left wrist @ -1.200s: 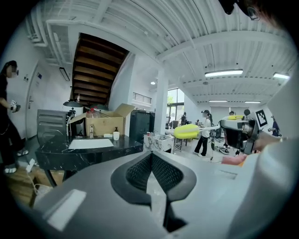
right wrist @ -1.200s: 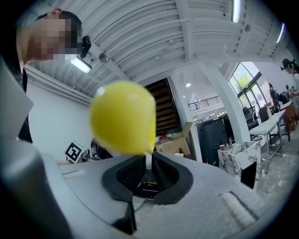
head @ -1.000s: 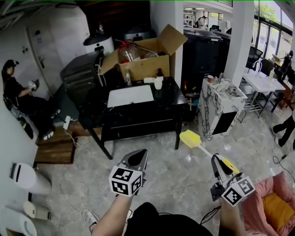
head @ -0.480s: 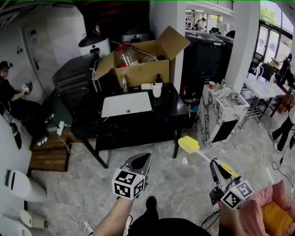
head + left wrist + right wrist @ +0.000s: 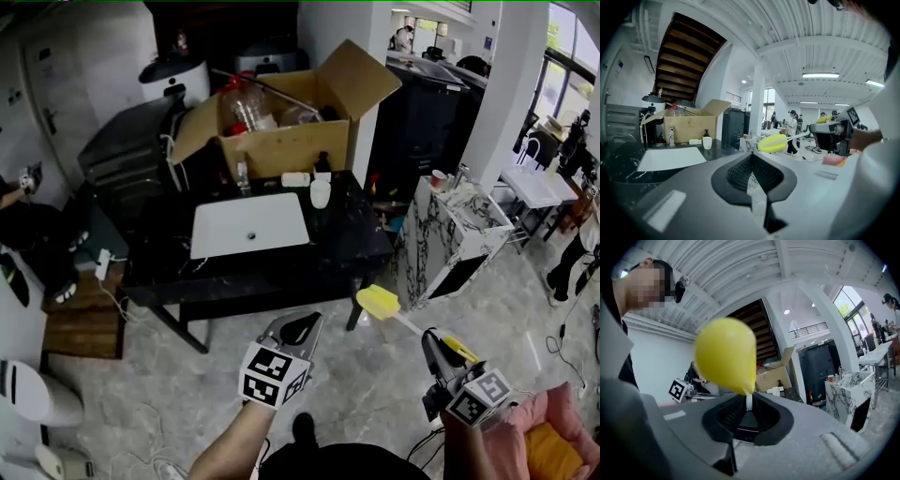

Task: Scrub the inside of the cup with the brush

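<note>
A small white cup point(image 5: 321, 193) stands on the black table point(image 5: 356, 246) just behind a white rectangular basin point(image 5: 249, 225); the left gripper view also shows the cup point(image 5: 707, 142). My right gripper point(image 5: 429, 337) is shut on a brush point(image 5: 378, 302) with a yellow sponge head and thin white shaft, and the brush points toward the table's near right corner. In the right gripper view the brush head point(image 5: 725, 355) looms above the closed jaws of my right gripper point(image 5: 748, 400). My left gripper point(image 5: 302, 325) hangs shut and empty short of the table, and nothing lies between the jaws of my left gripper point(image 5: 751, 158).
An open cardboard box point(image 5: 281, 127) with bottles sits at the table's back edge. A marble-patterned cabinet point(image 5: 441, 234) stands right of the table, a dark cabinet point(image 5: 131, 155) to its left. A pink cushion point(image 5: 553, 436) lies at lower right. Cables trail on the floor at left.
Both grippers have travelled forward toward the black table, which now sits nearer and larger. The brush stays clamped in the right gripper. The seated person at left has slid almost out of frame.
</note>
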Motion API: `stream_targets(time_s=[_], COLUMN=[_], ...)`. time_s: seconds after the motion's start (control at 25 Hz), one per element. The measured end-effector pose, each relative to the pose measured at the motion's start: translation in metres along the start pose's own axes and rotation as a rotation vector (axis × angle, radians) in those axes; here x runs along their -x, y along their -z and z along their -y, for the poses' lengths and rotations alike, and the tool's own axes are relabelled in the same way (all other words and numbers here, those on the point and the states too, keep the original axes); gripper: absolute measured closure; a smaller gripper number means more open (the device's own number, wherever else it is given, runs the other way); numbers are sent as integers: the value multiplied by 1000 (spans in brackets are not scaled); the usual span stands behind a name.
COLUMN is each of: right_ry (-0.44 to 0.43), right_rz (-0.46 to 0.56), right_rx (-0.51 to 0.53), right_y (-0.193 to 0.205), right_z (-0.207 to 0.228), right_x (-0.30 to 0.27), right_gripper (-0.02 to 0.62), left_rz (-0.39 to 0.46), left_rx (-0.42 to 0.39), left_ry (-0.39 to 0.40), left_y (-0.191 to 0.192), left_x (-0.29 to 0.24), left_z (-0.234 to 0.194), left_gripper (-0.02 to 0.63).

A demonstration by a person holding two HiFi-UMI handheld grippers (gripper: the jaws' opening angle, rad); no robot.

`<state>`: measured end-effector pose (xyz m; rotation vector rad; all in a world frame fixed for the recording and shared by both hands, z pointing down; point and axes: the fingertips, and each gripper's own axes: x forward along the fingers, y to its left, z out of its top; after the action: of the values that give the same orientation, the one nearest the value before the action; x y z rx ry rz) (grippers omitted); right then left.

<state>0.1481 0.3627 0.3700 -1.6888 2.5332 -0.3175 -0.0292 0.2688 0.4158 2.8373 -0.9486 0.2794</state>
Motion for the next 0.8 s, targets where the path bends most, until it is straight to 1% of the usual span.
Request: stream_targets(time_s=[0.12, 0.32, 0.52, 0.8], right_ry=[1, 9, -3, -20], right_rz=[-11, 5, -15, 9], right_rx=[-3, -1, -12, -20], right_y=[-2, -8, -7, -20], right_z=[2, 9, 15, 49], right_x=[-32, -70, -97, -140], right_gripper=[552, 552, 552, 552], left_rz=[-13, -17, -24, -39], left_rx=[13, 19, 38, 40], left_ry=[2, -17, -22, -41], left_y=[2, -1, -2, -8], left_x=[-7, -12, -23, -56], left_z=[-29, -73, -94, -125], left_gripper=[586, 586, 586, 586])
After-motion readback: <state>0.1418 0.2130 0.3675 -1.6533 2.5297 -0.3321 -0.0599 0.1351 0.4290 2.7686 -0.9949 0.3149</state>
